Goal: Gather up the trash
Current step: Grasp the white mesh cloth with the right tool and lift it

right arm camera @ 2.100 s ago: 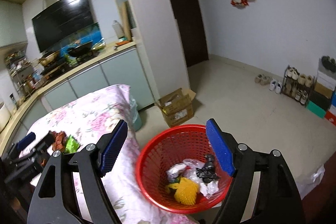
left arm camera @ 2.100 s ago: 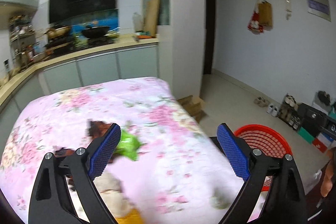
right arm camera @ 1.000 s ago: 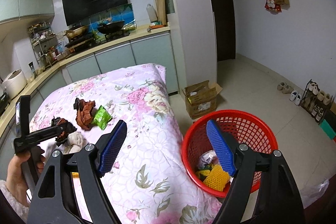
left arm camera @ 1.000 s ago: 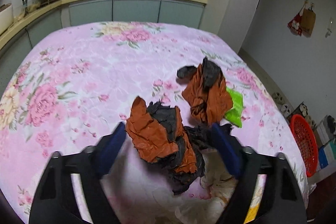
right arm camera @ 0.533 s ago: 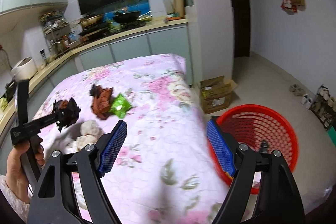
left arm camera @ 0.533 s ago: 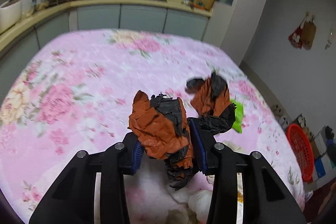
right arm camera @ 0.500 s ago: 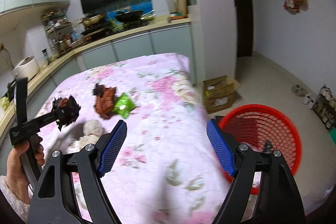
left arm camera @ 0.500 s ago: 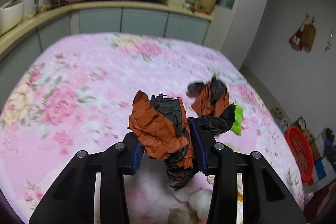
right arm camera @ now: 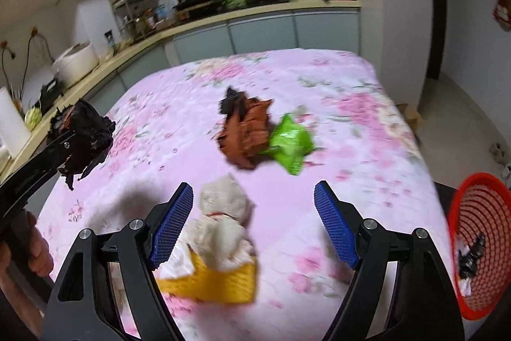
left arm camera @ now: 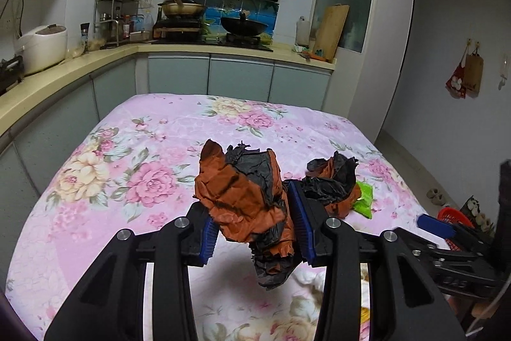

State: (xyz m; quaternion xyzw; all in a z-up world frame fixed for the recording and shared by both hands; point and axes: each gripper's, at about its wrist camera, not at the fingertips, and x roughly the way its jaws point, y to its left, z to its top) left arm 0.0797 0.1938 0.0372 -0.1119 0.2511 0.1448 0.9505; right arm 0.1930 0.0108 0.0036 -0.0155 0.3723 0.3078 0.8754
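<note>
Your left gripper (left arm camera: 255,229) pinches the crumpled orange-black wrapper (left arm camera: 246,200) w/ loose tails above the table's (right arm camera: 367,79) left edge, right gripper (right arm camera: 254,227) spread over the white wad (right arm camera: 223,222), so swinging fast toward the red basket (right arm camera: 472,248) off the right edge could shed it

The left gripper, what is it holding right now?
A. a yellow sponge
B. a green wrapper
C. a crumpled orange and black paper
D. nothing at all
C. The left gripper is shut on the crumpled orange and black paper, held up off the pink flowered cloth, while the green wrapper lies on it.
</note>
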